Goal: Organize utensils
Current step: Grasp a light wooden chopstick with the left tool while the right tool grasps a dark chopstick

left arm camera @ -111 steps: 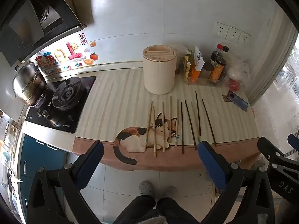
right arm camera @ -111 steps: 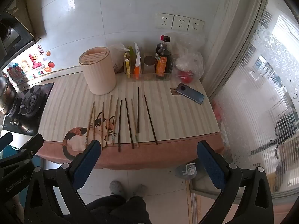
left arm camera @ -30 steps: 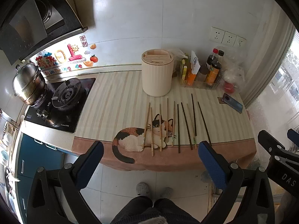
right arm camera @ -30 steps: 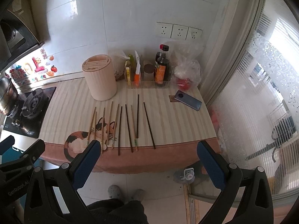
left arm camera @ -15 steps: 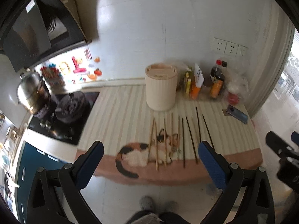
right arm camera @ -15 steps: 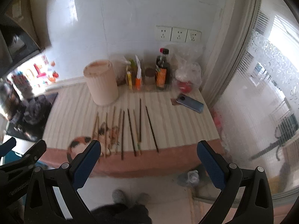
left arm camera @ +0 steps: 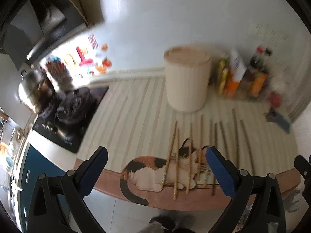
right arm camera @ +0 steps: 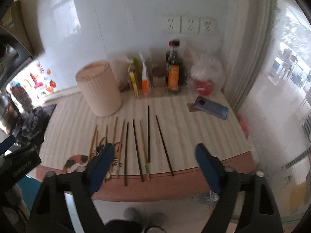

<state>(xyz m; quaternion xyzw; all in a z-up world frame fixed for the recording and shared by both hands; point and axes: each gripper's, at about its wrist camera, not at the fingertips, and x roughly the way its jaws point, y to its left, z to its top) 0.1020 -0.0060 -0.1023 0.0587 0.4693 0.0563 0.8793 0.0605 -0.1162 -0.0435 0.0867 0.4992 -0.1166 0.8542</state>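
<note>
While both views were blurred, the left gripper and right gripper hung wide apart and empty above the counter's front edge. Chopsticks lay in a row on the counter, near a round holder.

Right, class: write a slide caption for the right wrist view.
Open right gripper above chopsticks on the striped counter, cream holder behind.
</note>
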